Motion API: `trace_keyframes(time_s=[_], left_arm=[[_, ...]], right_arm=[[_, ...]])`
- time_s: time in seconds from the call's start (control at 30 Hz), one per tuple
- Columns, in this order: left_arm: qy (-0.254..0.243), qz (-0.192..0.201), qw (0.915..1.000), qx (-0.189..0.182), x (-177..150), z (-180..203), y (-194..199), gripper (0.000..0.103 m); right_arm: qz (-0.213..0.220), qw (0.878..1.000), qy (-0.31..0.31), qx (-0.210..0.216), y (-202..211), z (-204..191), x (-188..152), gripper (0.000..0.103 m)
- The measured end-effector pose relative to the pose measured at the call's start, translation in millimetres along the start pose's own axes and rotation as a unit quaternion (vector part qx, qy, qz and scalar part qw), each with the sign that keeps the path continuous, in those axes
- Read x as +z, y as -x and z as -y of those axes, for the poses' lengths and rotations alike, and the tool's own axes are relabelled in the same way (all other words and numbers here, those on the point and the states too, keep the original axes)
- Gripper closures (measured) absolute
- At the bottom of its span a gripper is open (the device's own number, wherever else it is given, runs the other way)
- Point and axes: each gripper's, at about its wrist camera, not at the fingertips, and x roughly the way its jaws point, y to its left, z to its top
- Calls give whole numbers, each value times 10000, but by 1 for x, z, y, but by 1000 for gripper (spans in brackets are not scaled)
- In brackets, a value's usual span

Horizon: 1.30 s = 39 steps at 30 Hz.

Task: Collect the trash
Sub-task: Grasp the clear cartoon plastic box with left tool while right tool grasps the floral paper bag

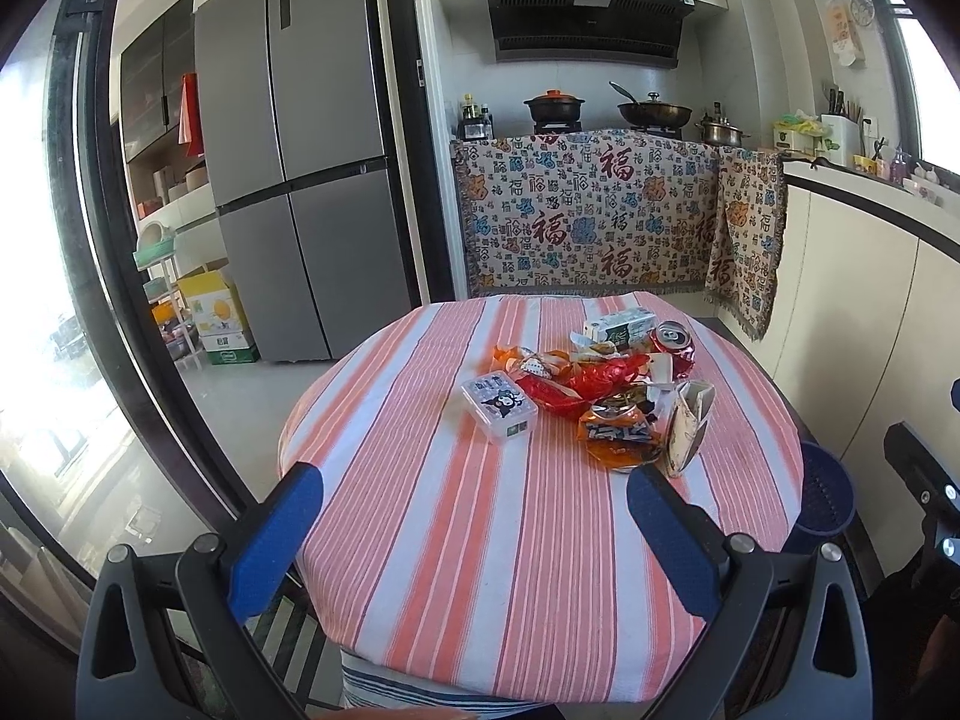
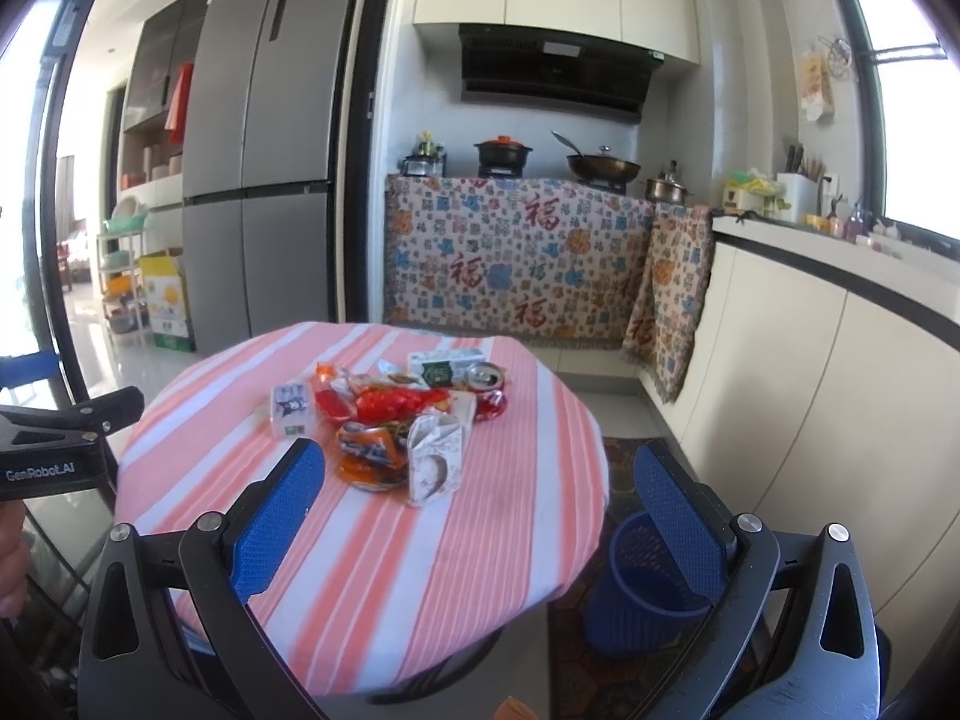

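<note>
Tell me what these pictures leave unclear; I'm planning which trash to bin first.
- Blue waste basket: its inside bottom is dim and half hidden behind the right tool's finger in the right wrist view; the table edge cuts it in the left wrist view.
- Wrapper pile: pieces overlap, so no count.
- Crushed red can: the milk carton partly covers it.
- Carton print: too small to read.

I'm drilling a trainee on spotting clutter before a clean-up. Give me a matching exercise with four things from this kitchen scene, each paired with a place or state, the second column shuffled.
Things:
1. red soda can
2. blue wastebasket
3. clear plastic box
4. left claw

Places or states:
A. on the floor beside the table
B. open, holding nothing
C. crushed, at the pile's far right
D. at the pile's left edge

Pairs: 1-C, 2-A, 3-D, 4-B
</note>
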Motion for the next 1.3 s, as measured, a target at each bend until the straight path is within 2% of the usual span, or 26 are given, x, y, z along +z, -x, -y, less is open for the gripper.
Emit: trace_keyframes(time_s=[0.3, 0.4, 0.57, 0.73, 0.93, 1.07, 1.13, 1.3], left_arm=[[26, -168, 9999, -5, -3, -3, -8, 0], [96, -320, 9994, -73, -6, -6, -21, 0], [148, -806, 9957, -420, -16, -9, -62, 0], [-106, -1236, 9908, -534, -32, 1, -109, 0], [-52, -1623, 9842, -708, -37, 4, -164, 0], [-7, -1814, 9811, -674, -34, 4, -200, 0], [54, -1891, 9793, -717, -32, 3, -216, 0], [368, -1940, 9779, -691, -21, 0, -248, 0]], right_arm=[[-70, 9999, 98, 47, -5, -3, 0, 0], [-168, 9994, 228, 177, -15, -4, -3, 0], [-700, 9956, 362, 506, -63, -2, -19, 0], [-1563, 9829, 312, 921, -128, -4, -47, 0], [-2161, 9714, 96, 980, -185, -7, -67, 1], [-2358, 9675, -59, 910, -210, -4, -75, 6], [-2447, 9653, -115, 909, -220, -3, -78, 14], [-2545, 9613, -130, 1044, -225, -8, -81, 15]])
